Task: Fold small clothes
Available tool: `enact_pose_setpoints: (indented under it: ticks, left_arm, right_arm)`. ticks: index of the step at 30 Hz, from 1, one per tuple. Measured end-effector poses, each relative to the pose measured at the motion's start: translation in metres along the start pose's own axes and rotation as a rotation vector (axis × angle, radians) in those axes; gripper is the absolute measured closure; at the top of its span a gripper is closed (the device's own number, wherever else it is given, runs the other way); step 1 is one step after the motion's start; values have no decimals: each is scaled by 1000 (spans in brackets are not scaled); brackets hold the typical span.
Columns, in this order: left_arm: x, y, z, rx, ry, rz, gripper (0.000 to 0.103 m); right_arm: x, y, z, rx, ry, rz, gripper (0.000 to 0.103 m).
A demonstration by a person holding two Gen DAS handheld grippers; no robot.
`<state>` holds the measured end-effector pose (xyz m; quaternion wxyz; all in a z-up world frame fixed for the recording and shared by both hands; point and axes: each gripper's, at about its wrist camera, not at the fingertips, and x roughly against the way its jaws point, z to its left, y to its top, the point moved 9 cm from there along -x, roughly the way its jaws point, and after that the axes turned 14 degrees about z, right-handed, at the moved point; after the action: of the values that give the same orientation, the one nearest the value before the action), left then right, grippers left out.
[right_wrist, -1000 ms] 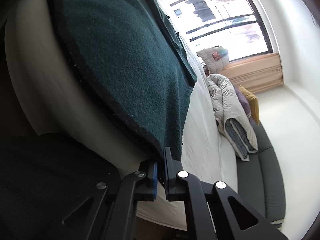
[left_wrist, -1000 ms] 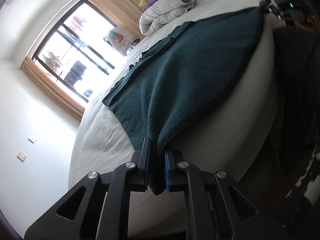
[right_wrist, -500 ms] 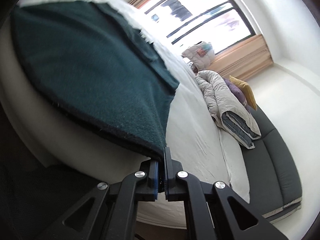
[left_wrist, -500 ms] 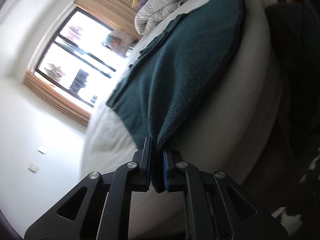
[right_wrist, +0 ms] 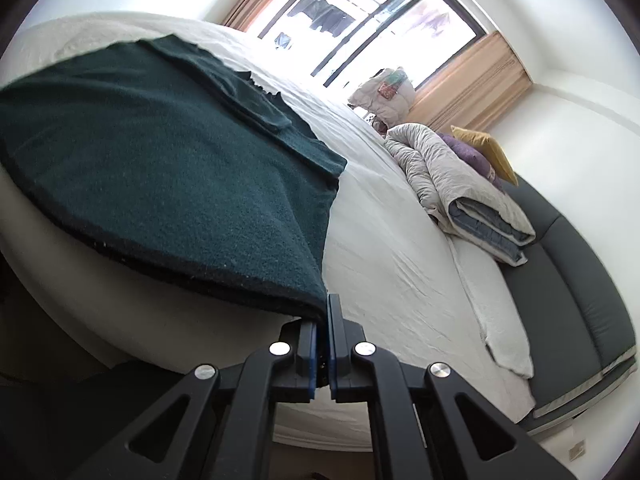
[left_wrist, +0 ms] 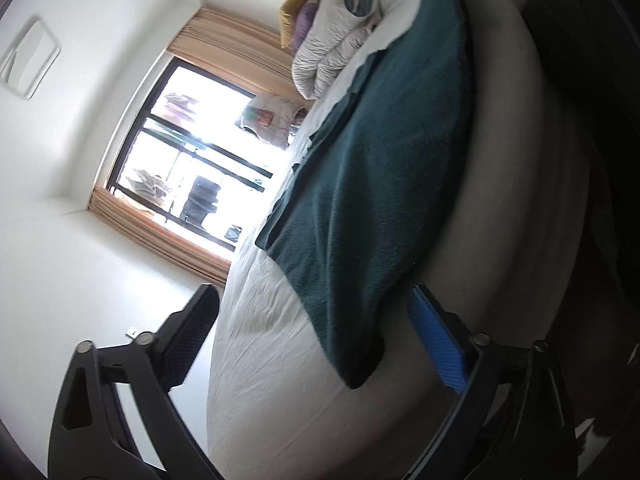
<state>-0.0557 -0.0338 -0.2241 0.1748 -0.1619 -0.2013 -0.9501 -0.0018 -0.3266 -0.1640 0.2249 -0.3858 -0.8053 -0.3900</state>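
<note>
White bed sheet [right_wrist: 400, 248], rolled grey duvet [right_wrist: 452, 184], purple cushion [right_wrist: 468, 152], yellow cushion [right_wrist: 486, 148], bright window [right_wrist: 372, 16], tan curtain [right_wrist: 476, 80], dark headboard [right_wrist: 576, 280].

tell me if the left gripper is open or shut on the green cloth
Open. The left gripper has just been opening its jaws; the green cloth corner hangs loose between the wide-apart pads, touching neither.

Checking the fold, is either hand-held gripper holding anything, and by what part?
The right hand-held gripper pinches the dark green garment at its near corner. The left hand-held gripper, jaws just opened, holds nothing.
</note>
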Motion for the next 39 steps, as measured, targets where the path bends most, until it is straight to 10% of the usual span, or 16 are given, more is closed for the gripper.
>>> enact_pose_setpoints:
  ticks: [13, 19, 28, 39]
  left_arm:
    - [-21, -8, -15, -28, -103, 58, 94]
    - [-13, -6, -13, -21, -166, 33, 96]
    - [-14, -10, -21, -134, -128, 28, 96]
    - [-20, 3, 34, 121, -278, 73, 97]
  right_arm:
    - [1, 7, -8, -60, 44, 7, 99]
    - [-7, -9, 2, 65, -54, 24, 99]
    - [-4, 1, -19, -43, 16, 9, 99]
    - [1, 10, -17, 31, 36, -9, 99]
